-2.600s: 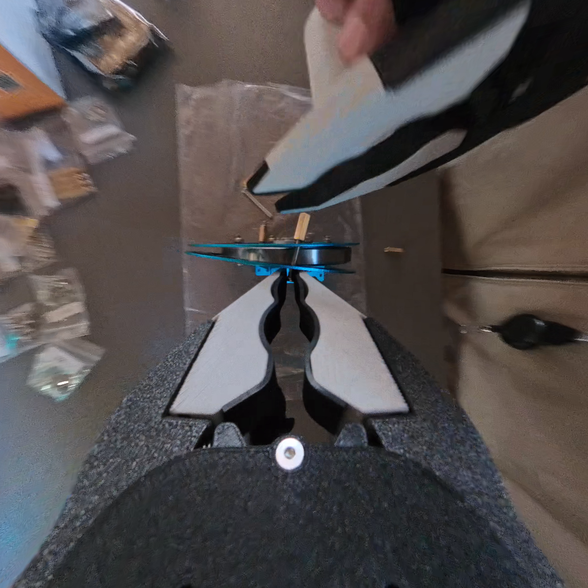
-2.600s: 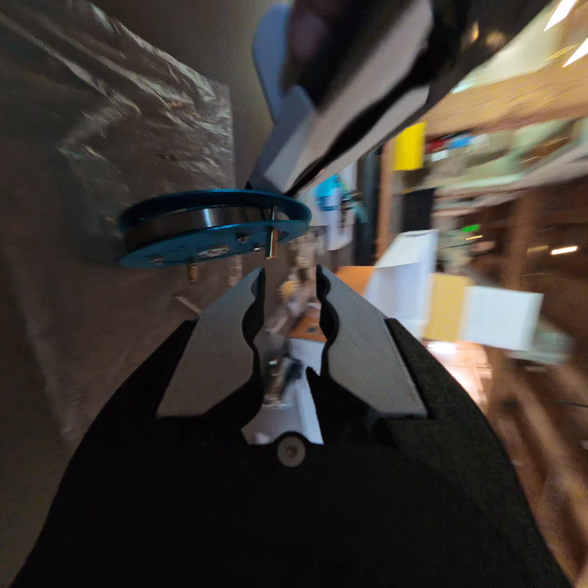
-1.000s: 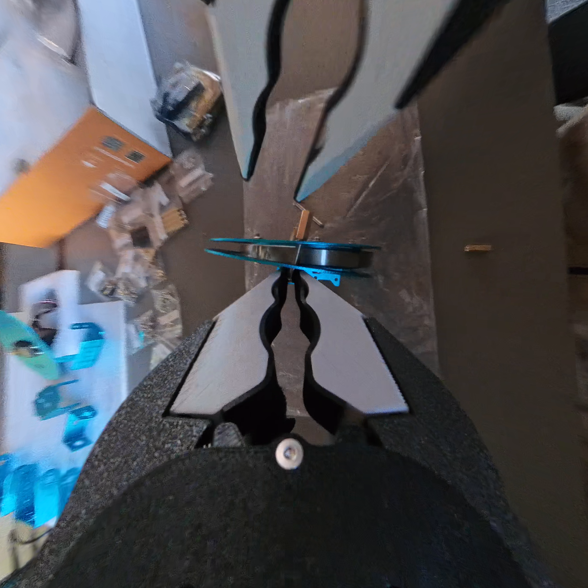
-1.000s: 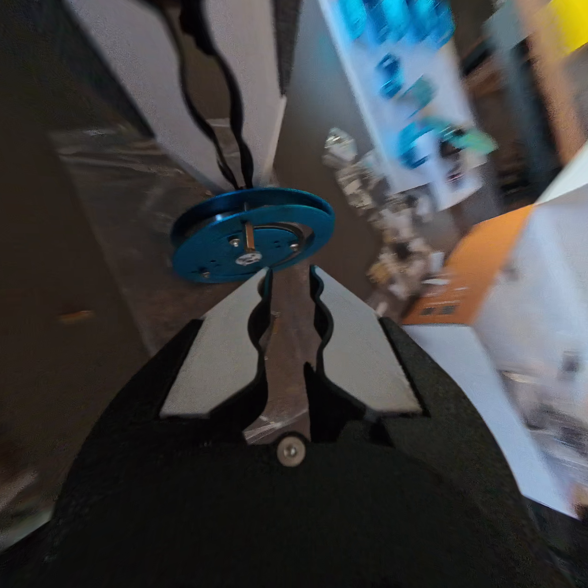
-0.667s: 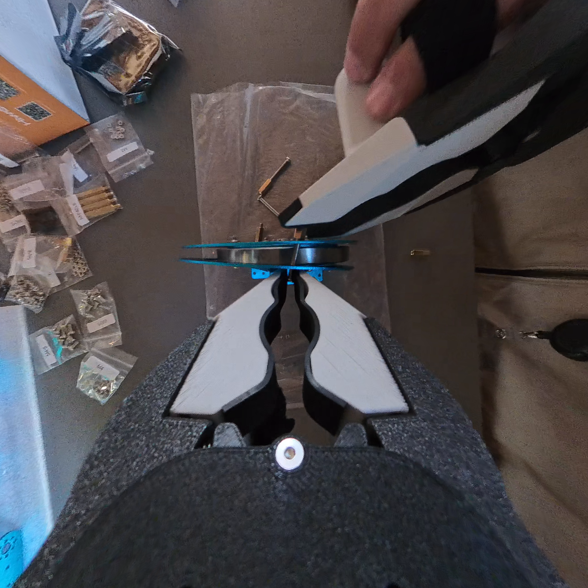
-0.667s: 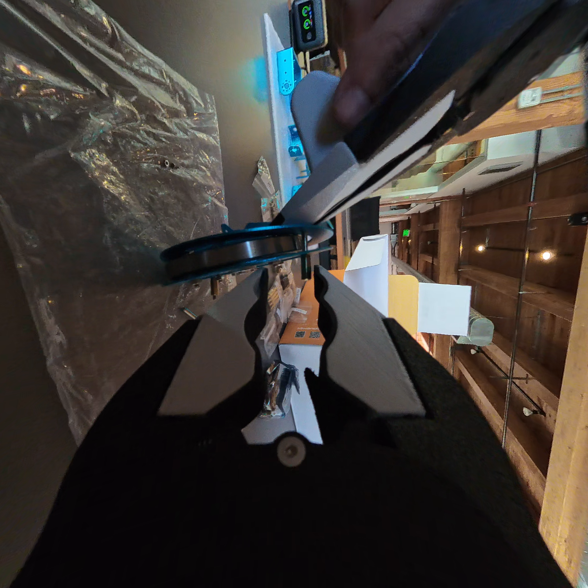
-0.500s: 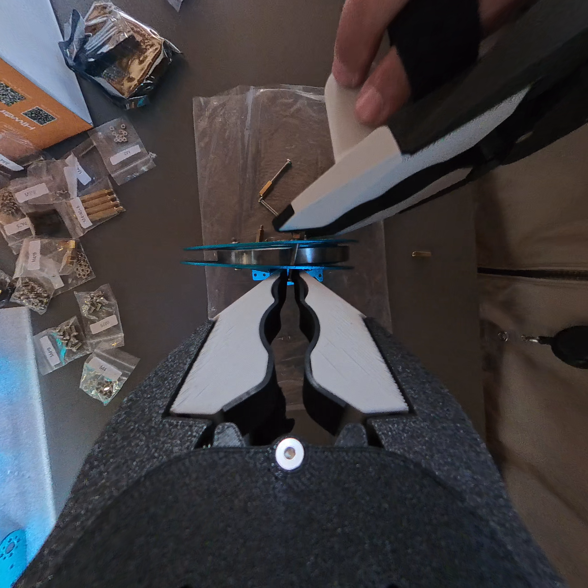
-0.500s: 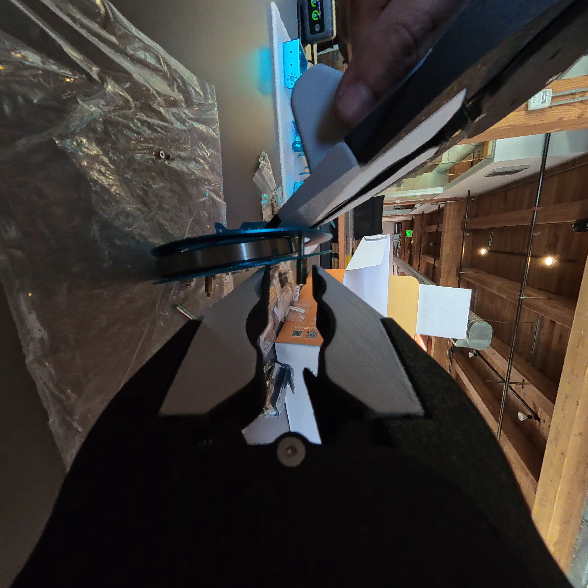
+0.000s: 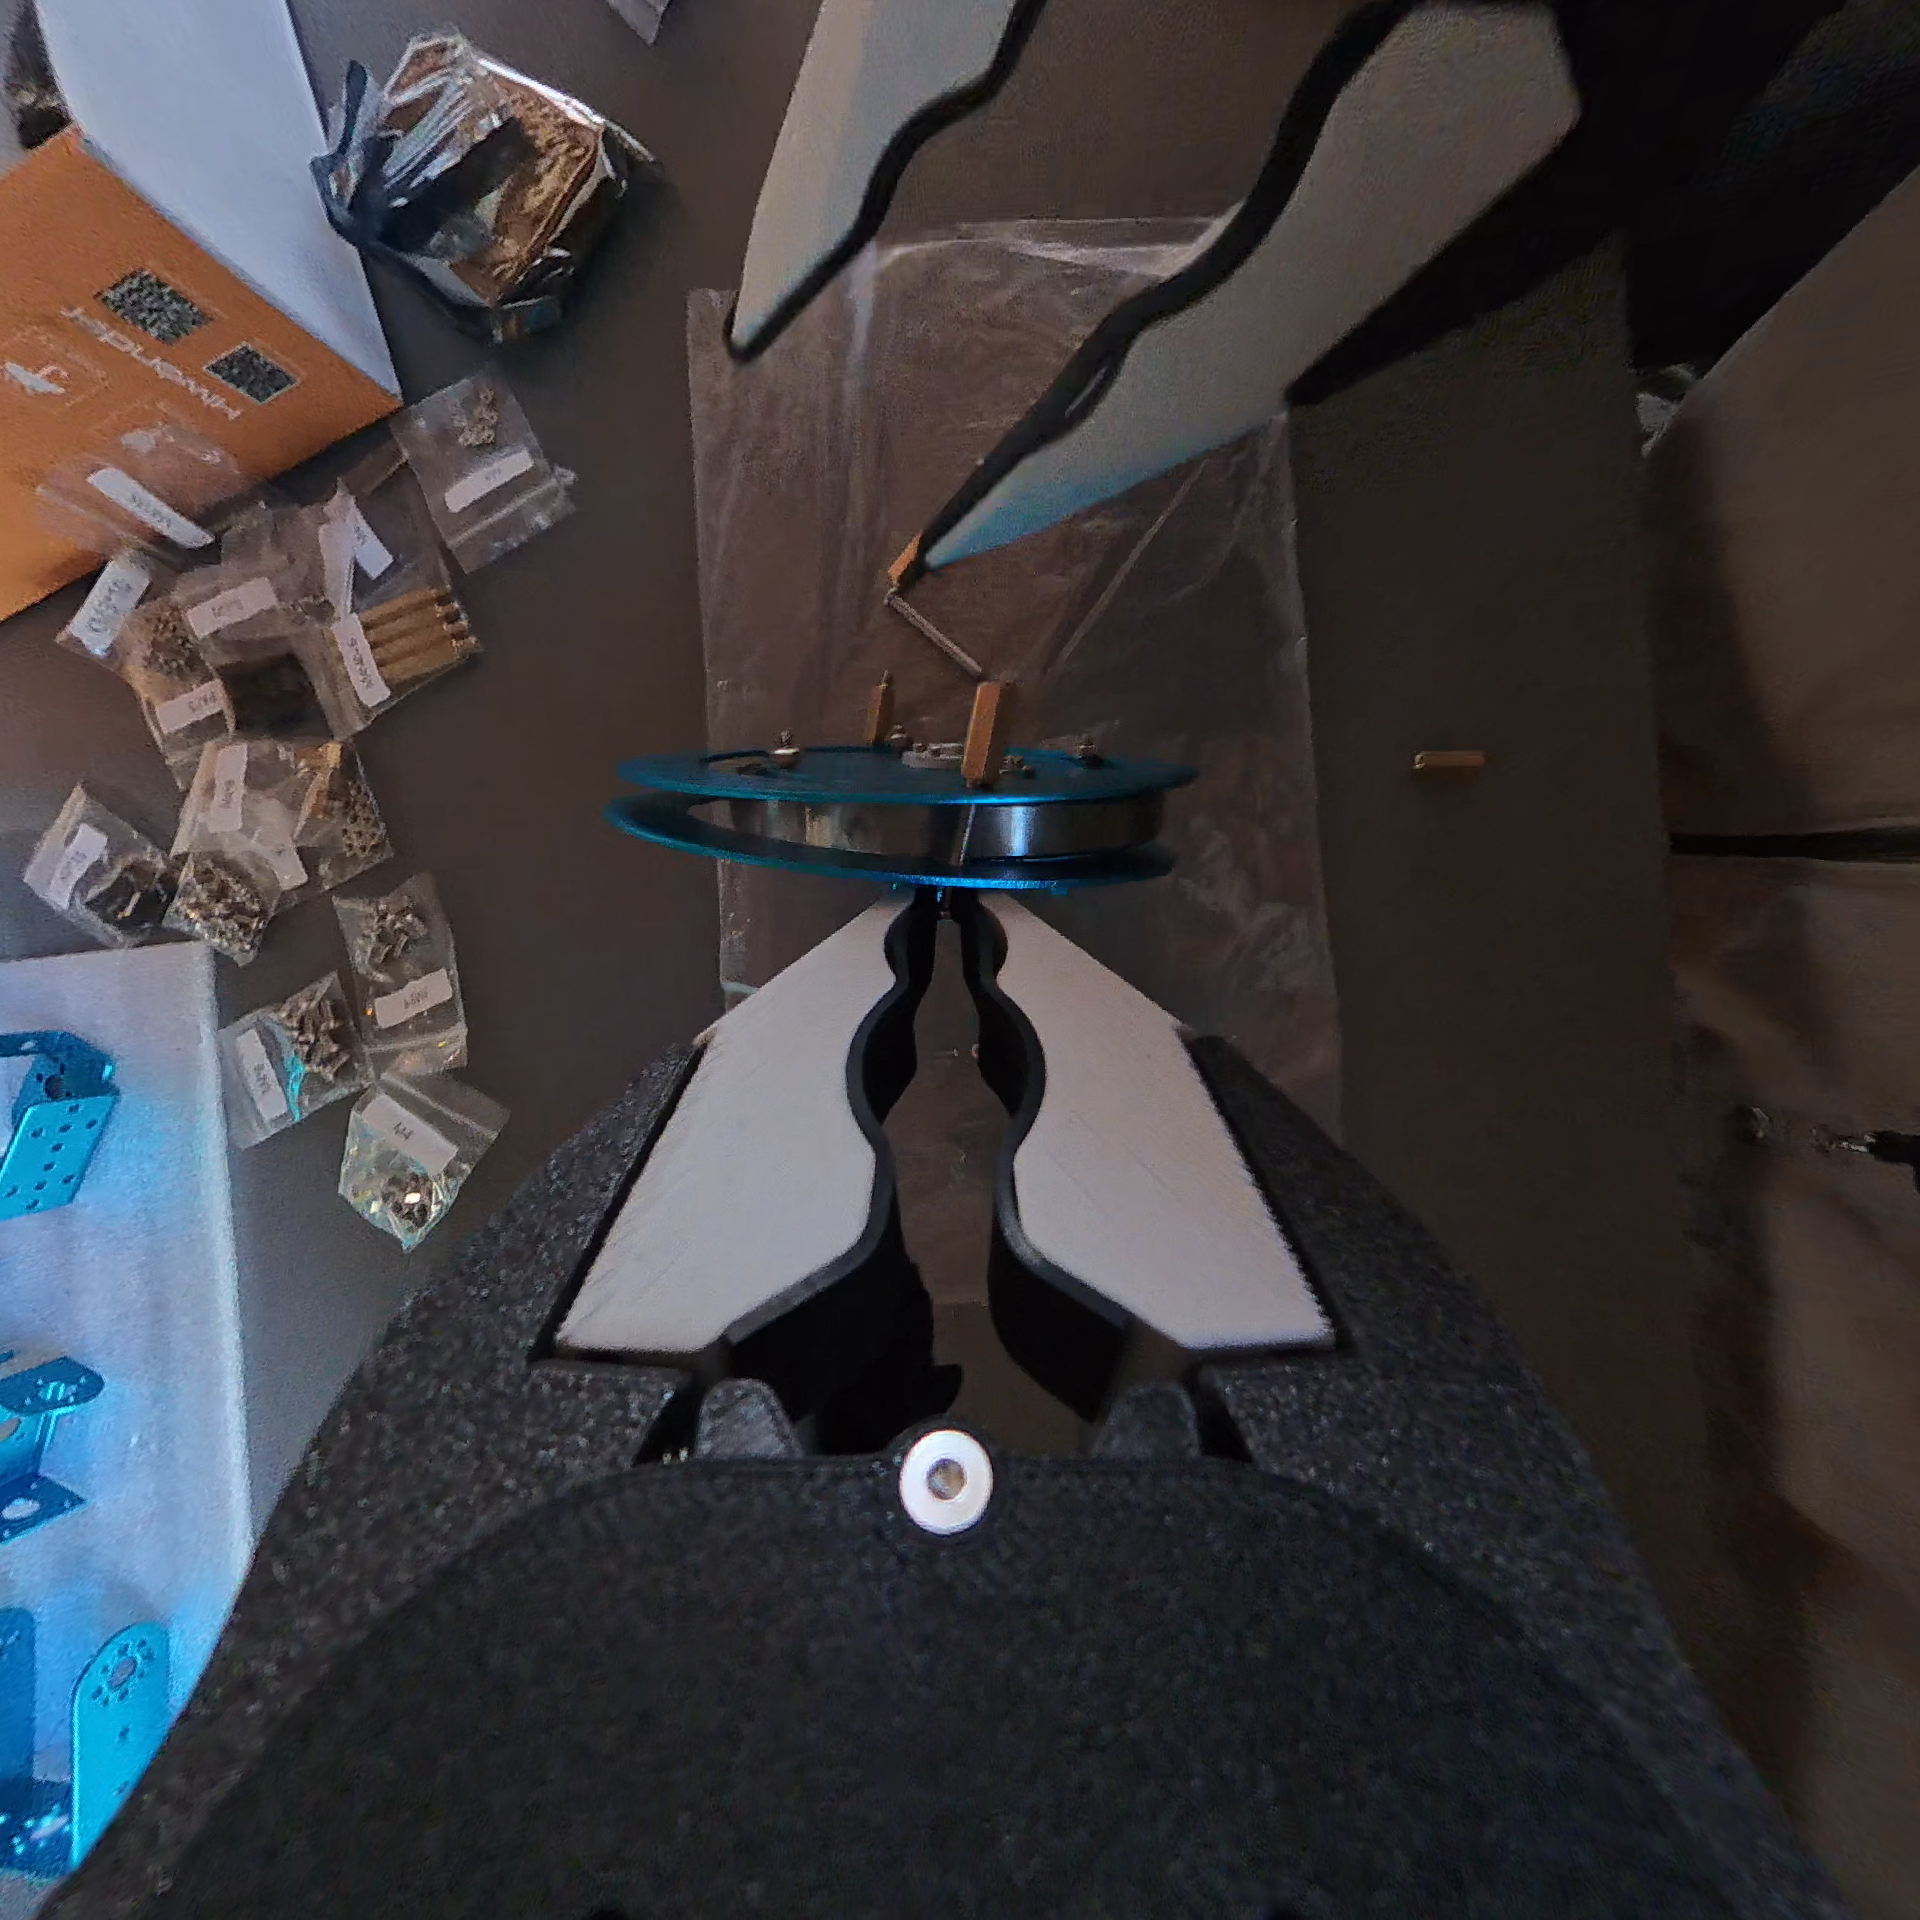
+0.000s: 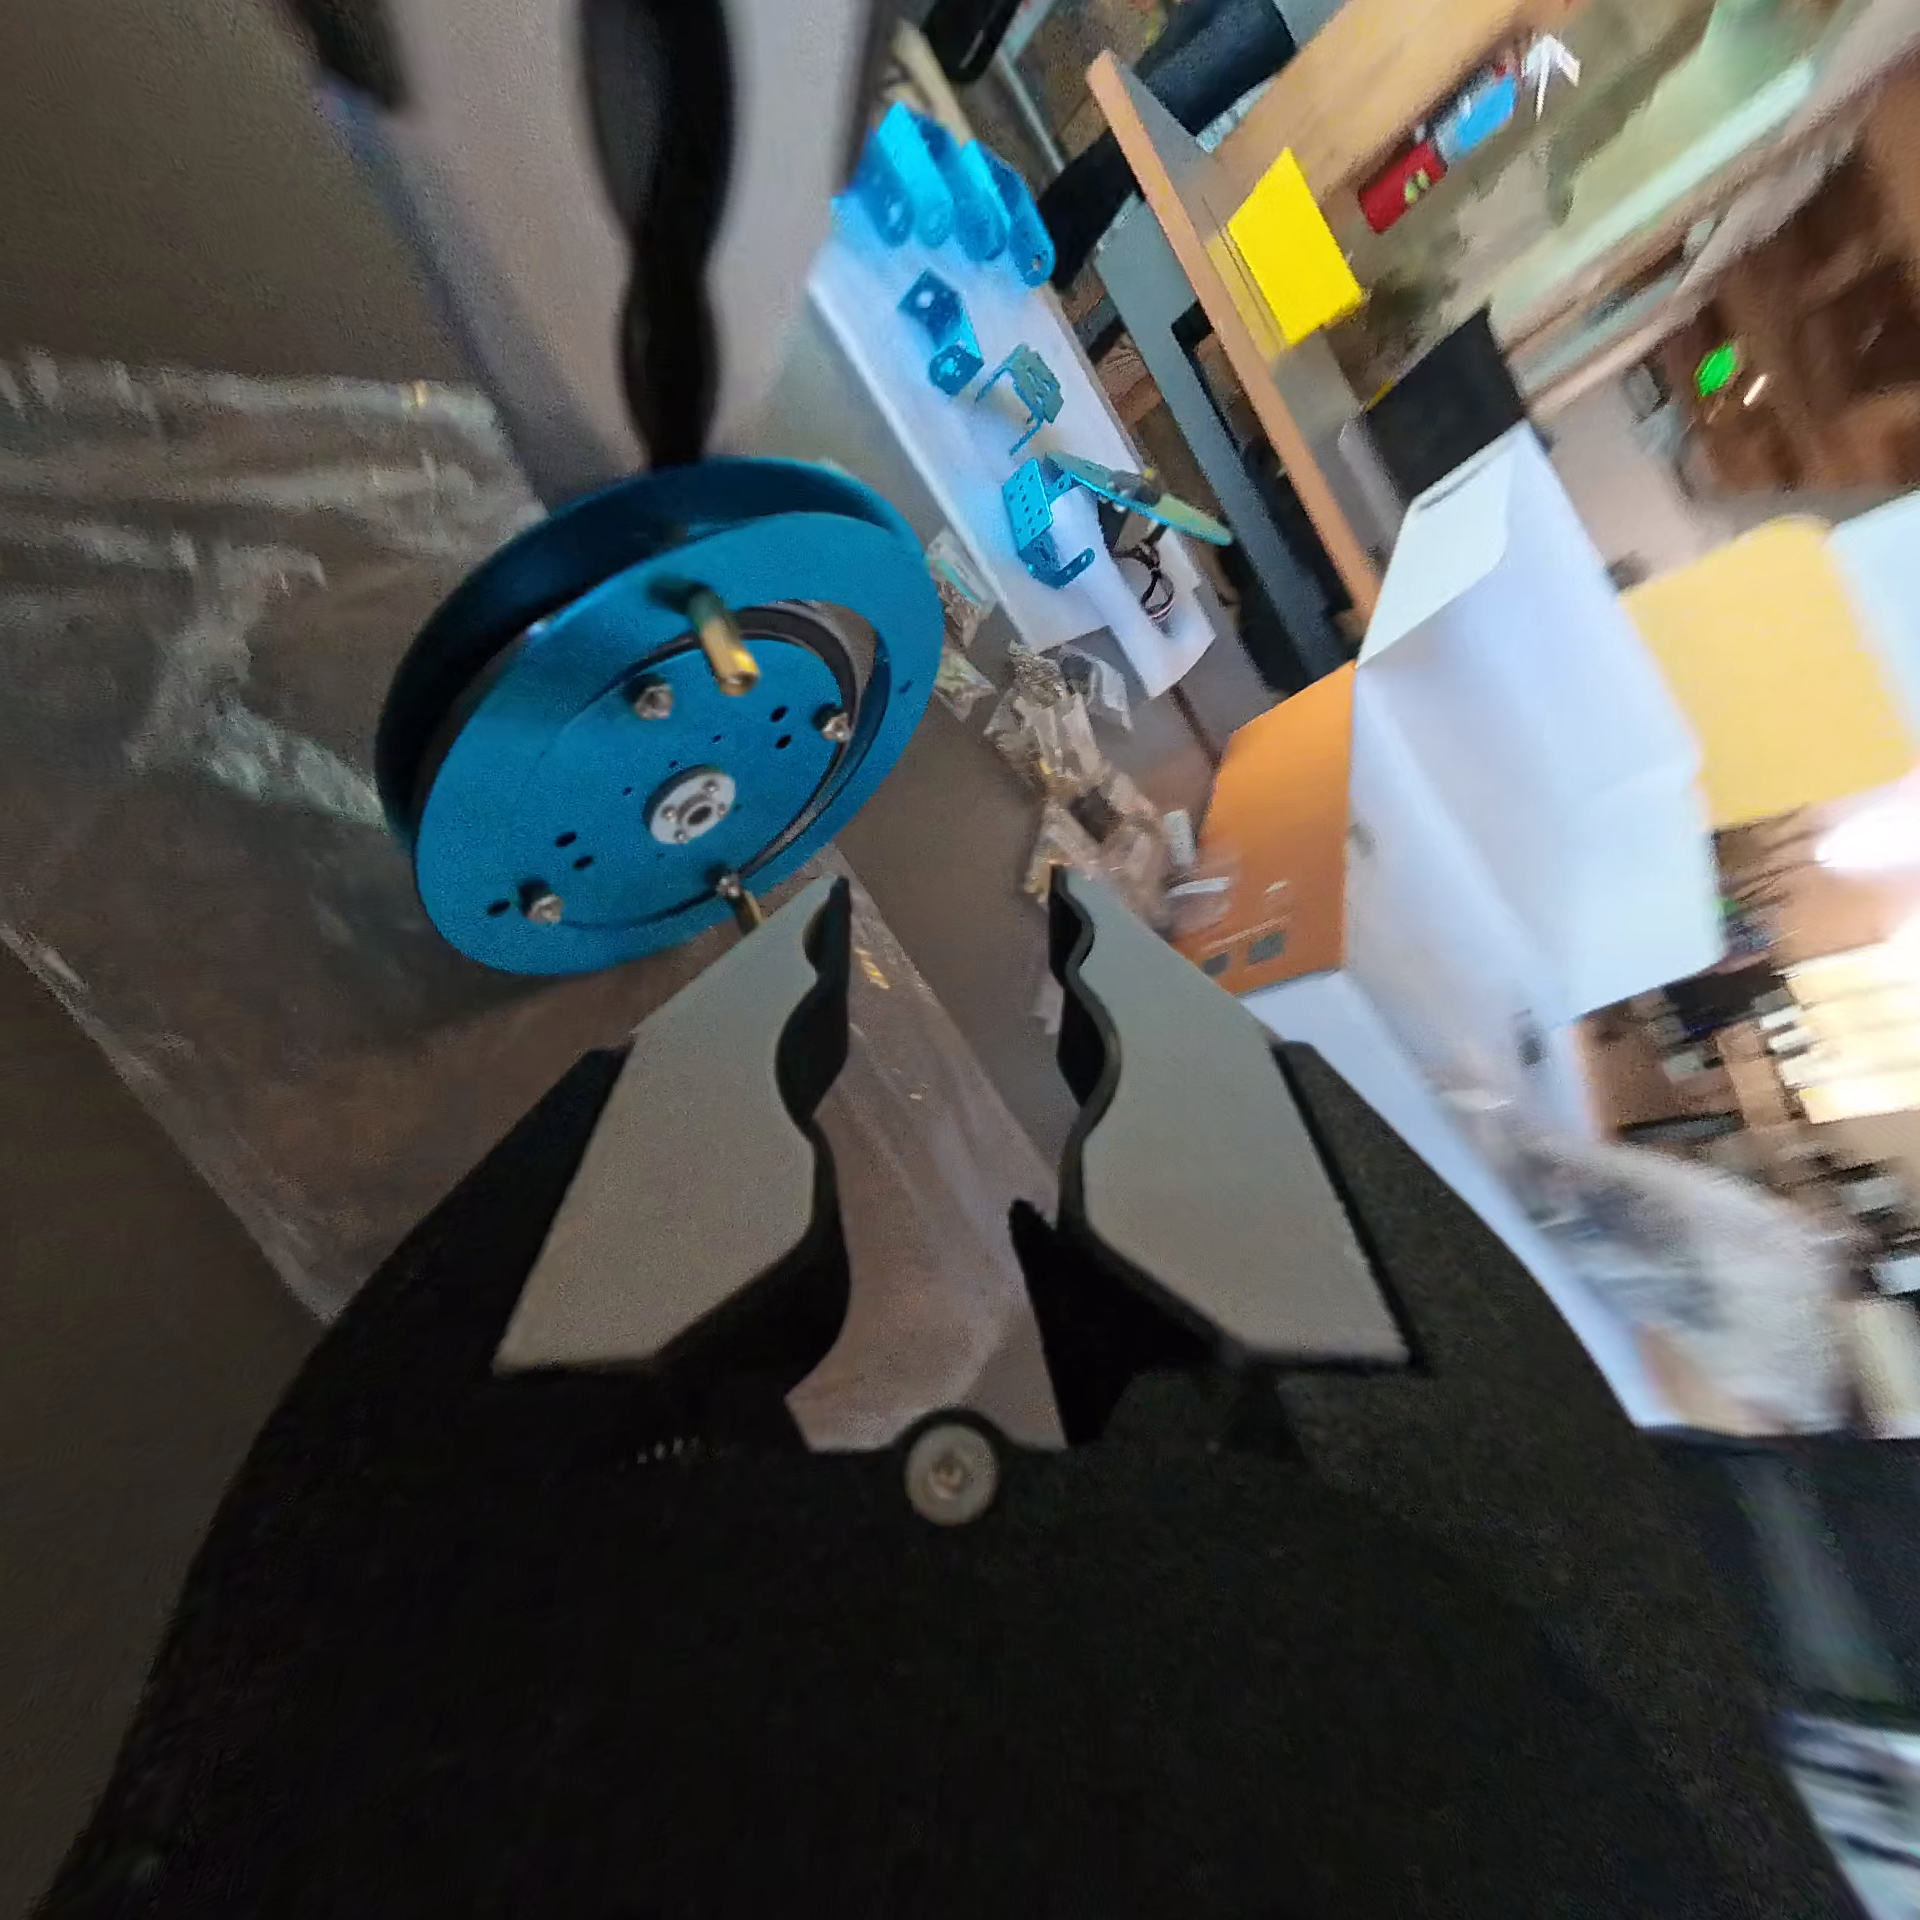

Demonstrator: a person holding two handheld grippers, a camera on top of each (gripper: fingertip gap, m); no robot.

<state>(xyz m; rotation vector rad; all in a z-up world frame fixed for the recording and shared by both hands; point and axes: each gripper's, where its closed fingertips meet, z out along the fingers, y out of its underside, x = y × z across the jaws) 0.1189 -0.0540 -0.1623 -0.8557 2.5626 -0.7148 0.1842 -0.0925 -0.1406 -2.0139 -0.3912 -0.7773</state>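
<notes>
My left gripper [image 9: 940,912] is shut on the lower rim of a blue disc assembly [image 9: 894,816]: two round blue plates with a steel ring between them, held level above the table. Two brass standoffs [image 9: 982,732] stand on its top plate. My right gripper [image 9: 831,447] is open and empty above and beyond the disc. One of its fingertips [image 9: 940,545] is right at a loose brass standoff [image 9: 902,566] on a clear plastic bag [image 9: 790,582]. In the right wrist view the disc [image 10: 644,748] faces my open right gripper [image 10: 945,894], up and to its left.
Several small bags of hardware [image 9: 312,727], an orange and white box [image 9: 156,312] and a foil bag [image 9: 488,229] lie at the left. A white foam sheet with blue brackets [image 9: 62,1247] is at the lower left. Another brass standoff [image 9: 1447,762] lies right of the bag. A person in beige clothing [image 9: 1787,935] is at the right. Across from one pair of fingers to the other is roughly 8 cm. The brass standoff [image 9: 1447,762] is about 15 cm from both grippers' fingertips.
My right gripper has lifted off the disc's top, turned and pulled back over the plastic bag, still open. The left gripper still holds the disc, tilted slightly.
</notes>
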